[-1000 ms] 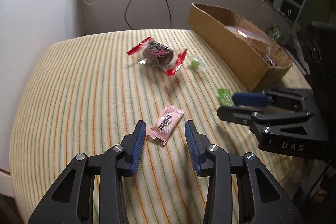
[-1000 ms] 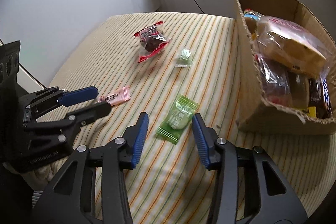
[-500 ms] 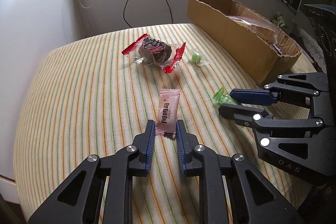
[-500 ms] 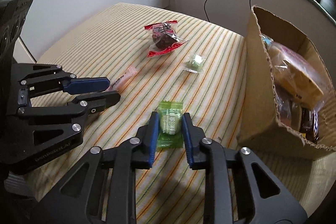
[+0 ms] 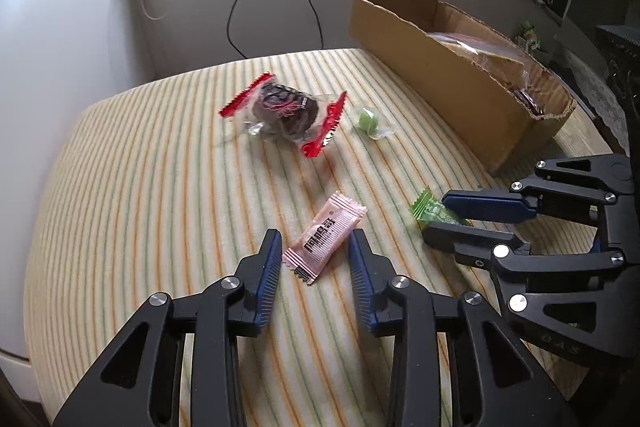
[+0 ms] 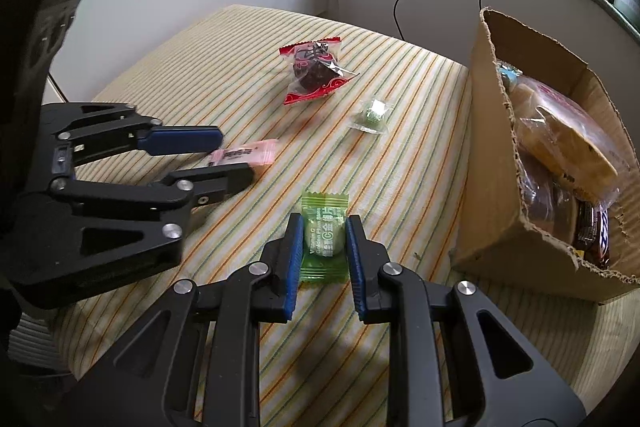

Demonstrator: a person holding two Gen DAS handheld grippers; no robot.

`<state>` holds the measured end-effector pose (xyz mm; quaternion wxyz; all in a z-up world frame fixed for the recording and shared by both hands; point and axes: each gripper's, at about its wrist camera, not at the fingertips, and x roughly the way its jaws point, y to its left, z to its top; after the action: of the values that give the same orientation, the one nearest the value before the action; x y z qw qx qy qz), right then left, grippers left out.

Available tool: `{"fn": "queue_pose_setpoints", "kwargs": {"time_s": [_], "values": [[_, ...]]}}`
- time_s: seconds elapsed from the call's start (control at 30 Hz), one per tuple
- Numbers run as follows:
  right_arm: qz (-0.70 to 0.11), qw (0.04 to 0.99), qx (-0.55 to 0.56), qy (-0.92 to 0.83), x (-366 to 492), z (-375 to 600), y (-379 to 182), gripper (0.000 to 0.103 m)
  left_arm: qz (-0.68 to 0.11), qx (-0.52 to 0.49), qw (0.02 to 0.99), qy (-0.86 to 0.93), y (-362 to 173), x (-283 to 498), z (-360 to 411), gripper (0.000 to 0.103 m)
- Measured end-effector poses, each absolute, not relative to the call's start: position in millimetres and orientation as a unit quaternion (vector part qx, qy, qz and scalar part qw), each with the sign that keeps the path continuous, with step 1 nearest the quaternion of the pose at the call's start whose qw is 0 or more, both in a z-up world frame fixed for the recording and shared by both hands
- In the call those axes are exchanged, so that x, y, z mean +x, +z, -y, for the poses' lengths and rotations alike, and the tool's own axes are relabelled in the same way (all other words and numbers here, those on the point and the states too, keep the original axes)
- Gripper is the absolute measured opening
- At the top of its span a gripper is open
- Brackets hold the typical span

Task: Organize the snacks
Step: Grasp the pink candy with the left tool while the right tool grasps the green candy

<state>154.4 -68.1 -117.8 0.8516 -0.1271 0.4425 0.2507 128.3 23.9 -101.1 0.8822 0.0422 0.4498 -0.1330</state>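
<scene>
A: Left gripper (image 5: 316,242): gripping or not?

B: Not gripping. Pinched narrow around the pink rectangular foil sachet (image 5: 325,238) half a second back, opening again now. Blue pads (image 5: 267,277) clear of it on both sides. Lying flat and diagonal between them on the yellow striped tablecloth (image 5: 140,187).

A: And the right gripper (image 6: 322,223)?

B: Wide a second ago, since closed down. Now clamped on the green crinkle-edged plastic candy sachet (image 6: 323,241) across its middle, pads pressed to both sides. Down near the cloth, not visibly lifted.

A: Meaning for the tidying?

B: Probably one snack secured and one let go or being re-gripped. Green sachet ready to be carried into the open brown cardboard box (image 6: 480,147) close on the right, already holding several packets. Pink sachet likely in need of a second, squarer close.

A: Anything left over?

B: Two more, farther back on the cloth: a dark round cake in a clear wrapper with red ends (image 5: 284,107) and a small green sweet in clear film (image 5: 370,119). Well apart from both grippers, not yet boxed.
</scene>
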Motion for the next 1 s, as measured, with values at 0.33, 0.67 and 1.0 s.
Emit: {"fn": "queue_pose_setpoints", "kwargs": {"time_s": [0.33,0.67,1.0], "values": [[-0.437,0.854,-0.105,0.263,151.5,71.0,-113.0,0.022,-0.447,0.012,0.885,-0.134,-99.0,124.5,-28.3,0.006],[-0.422,0.861,-0.084,0.271,141.6,83.8,-96.1,0.022,-0.436,0.009,0.890,-0.132,-91.2,116.4,-30.4,0.005],[-0.412,0.865,-0.075,0.277,132.9,97.5,-81.5,0.022,-0.434,0.018,0.890,-0.140,-89.3,123.2,-20.8,0.021]]}}
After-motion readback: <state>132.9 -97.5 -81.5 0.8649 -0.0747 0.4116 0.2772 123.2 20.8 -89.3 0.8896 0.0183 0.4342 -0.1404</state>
